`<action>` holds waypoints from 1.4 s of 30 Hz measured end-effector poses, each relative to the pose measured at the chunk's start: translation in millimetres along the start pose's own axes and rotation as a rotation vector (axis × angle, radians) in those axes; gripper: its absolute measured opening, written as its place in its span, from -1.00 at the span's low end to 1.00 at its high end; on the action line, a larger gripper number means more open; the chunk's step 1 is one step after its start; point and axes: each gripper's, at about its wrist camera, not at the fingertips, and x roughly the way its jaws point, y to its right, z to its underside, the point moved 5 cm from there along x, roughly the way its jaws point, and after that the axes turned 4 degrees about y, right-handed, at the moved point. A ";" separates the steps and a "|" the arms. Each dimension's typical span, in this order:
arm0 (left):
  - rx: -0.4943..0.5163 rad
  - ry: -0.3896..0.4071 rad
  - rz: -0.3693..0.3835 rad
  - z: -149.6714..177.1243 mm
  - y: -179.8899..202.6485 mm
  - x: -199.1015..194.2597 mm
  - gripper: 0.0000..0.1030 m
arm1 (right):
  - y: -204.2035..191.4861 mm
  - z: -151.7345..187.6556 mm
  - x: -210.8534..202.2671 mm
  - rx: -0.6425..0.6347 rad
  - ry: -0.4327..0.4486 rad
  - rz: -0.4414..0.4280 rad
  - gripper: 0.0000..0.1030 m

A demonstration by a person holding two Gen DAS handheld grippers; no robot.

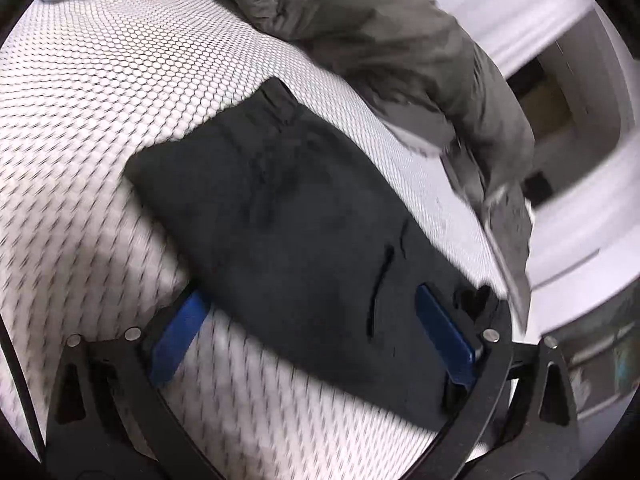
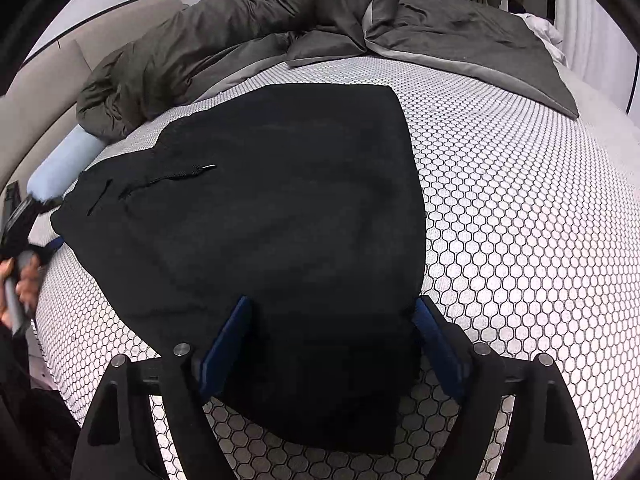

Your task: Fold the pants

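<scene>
The black pants (image 2: 280, 208) lie folded into a compact bundle on a bed cover with a white honeycomb pattern (image 2: 520, 220). A drawstring with a metal tip (image 2: 180, 176) rests on top of them near their left end. My right gripper (image 2: 332, 340) stands open over the near edge of the bundle, its blue pads on either side of the cloth and not pressing it. In the left wrist view the pants (image 1: 288, 216) run diagonally. My left gripper (image 1: 312, 336) is open wide over their near end, with nothing pinched.
A rumpled grey duvet (image 2: 240, 40) lies along the far side of the bed and shows as a grey duvet (image 1: 380, 40) in the left wrist view. A light blue bolster (image 2: 60, 164) sits at the left edge. A person's hand (image 2: 24, 280) holds a handle there.
</scene>
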 end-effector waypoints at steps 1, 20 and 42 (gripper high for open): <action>-0.018 0.006 -0.015 -5.0 -1.9 4.0 0.09 | 4.8 0.9 -1.6 -0.001 0.001 -0.006 0.64; 0.721 -0.394 0.532 265.6 345.3 4.5 0.79 | 61.1 30.6 -48.1 0.108 0.048 -0.026 0.65; 0.726 -0.193 -0.006 141.1 164.1 45.2 0.88 | -13.0 2.0 -40.6 0.127 0.070 -0.165 -0.60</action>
